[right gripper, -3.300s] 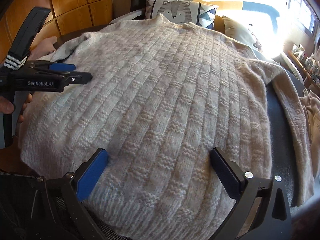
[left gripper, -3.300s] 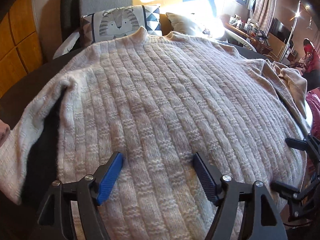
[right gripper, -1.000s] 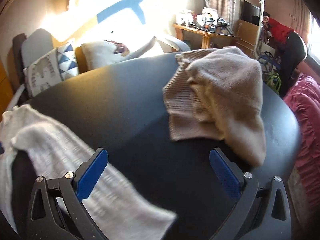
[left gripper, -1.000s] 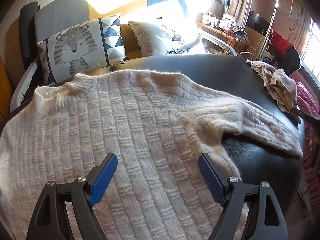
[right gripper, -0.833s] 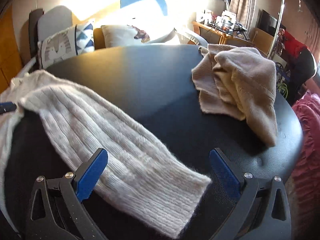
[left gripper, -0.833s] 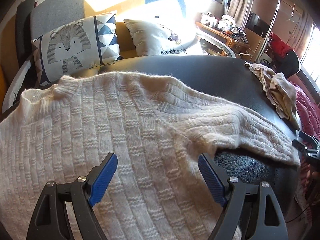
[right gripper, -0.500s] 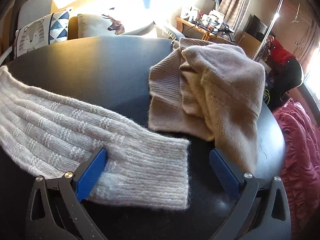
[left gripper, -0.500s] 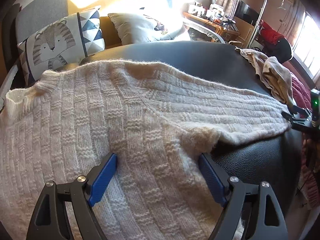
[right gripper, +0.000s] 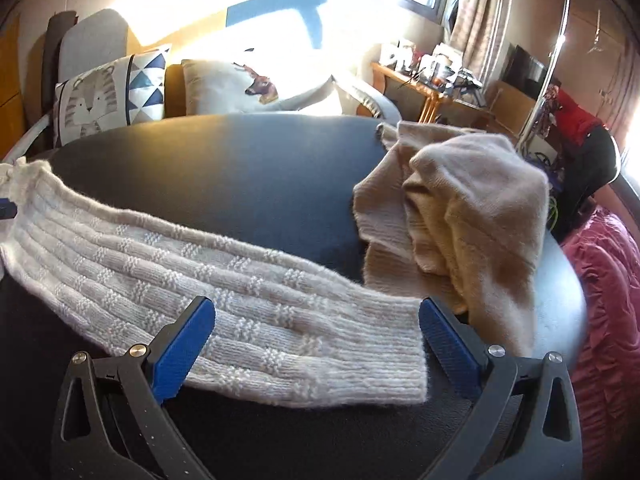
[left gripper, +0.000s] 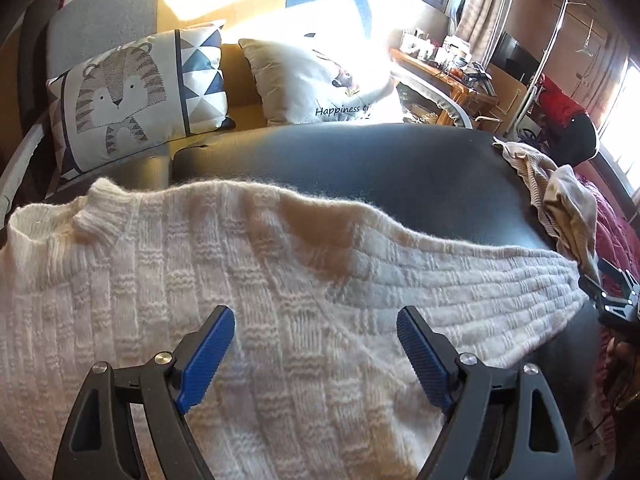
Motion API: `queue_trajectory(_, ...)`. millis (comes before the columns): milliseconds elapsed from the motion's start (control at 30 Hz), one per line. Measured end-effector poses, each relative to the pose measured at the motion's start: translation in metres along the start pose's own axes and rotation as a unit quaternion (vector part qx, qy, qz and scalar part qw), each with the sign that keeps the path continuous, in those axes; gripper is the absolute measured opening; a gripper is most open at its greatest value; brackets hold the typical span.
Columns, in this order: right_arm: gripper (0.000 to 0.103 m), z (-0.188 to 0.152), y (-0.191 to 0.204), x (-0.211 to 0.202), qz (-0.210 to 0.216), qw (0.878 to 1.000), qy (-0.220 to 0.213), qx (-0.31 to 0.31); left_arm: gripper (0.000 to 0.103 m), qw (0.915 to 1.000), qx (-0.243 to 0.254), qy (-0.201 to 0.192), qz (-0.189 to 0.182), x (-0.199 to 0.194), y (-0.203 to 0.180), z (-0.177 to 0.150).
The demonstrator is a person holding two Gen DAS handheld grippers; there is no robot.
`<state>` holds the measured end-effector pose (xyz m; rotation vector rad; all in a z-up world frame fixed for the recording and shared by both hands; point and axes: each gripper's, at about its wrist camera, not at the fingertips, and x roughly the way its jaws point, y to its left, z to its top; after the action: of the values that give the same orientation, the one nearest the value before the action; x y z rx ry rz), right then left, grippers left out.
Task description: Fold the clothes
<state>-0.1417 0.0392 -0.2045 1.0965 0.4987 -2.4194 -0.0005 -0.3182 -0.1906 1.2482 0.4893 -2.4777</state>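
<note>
Collar (left gripper: pixel 96 216) shows from left wrist only; cuff (right gripper: pixel 384 352) from right.

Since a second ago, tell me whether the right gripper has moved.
Yes. The right gripper has come down over the sleeve cuff, which now lies between its open fingers; earlier it framed bare table in front of the beige sweater.

Black angular frames (left gripper: pixel 316 344), blue ribbed pads (right gripper: pixel 182 342), silver pivot screws.
</note>
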Motion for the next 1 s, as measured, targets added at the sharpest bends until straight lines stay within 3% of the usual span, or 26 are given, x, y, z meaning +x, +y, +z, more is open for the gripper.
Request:
queue_trajectory(100,0.103,-0.015,-0.022,0.013,0.049,0.996,0.036,0.062,0.087,0.9991,0.028,-0.005,0.032,0.018,-0.013,0.004)
queue_trajectory(133,0.103,-0.02,-0.027,0.01,0.051,0.995,0.034,0.074,0.093,0.9983,0.038,-0.01,0.044,0.023,-0.017,0.004)
queue_trajectory(233,0.103,-0.032,-0.03,0.001,0.038,0.996,0.033,0.07,0.103,0.9973,0.041,-0.017,0.059,0.033,-0.025,0.011)
queue_trajectory(667,0.103,-0.042,-0.059,-0.003,-0.029,0.991,0.037,0.127,0.103,0.9978,0.026,0.003,0.061,0.077,-0.057,0.059)
queue_trajectory(733,0.103,-0.043,-0.065,-0.003,-0.034,0.989,0.039,0.137,0.103,0.9988,0.014,0.003,0.047,0.074,-0.058,0.059)
queue_trajectory(867,0.103,-0.047,-0.069,-0.002,-0.028,0.988,0.034,0.15,0.103,0.9988,-0.034,0.008,-0.035,0.054,-0.052,0.054)
queue_trajectory(1000,0.103,-0.049,-0.063,-0.004,-0.038,0.986,0.026,0.158,0.103,0.995,-0.045,0.031,-0.083,0.051,-0.062,0.042)
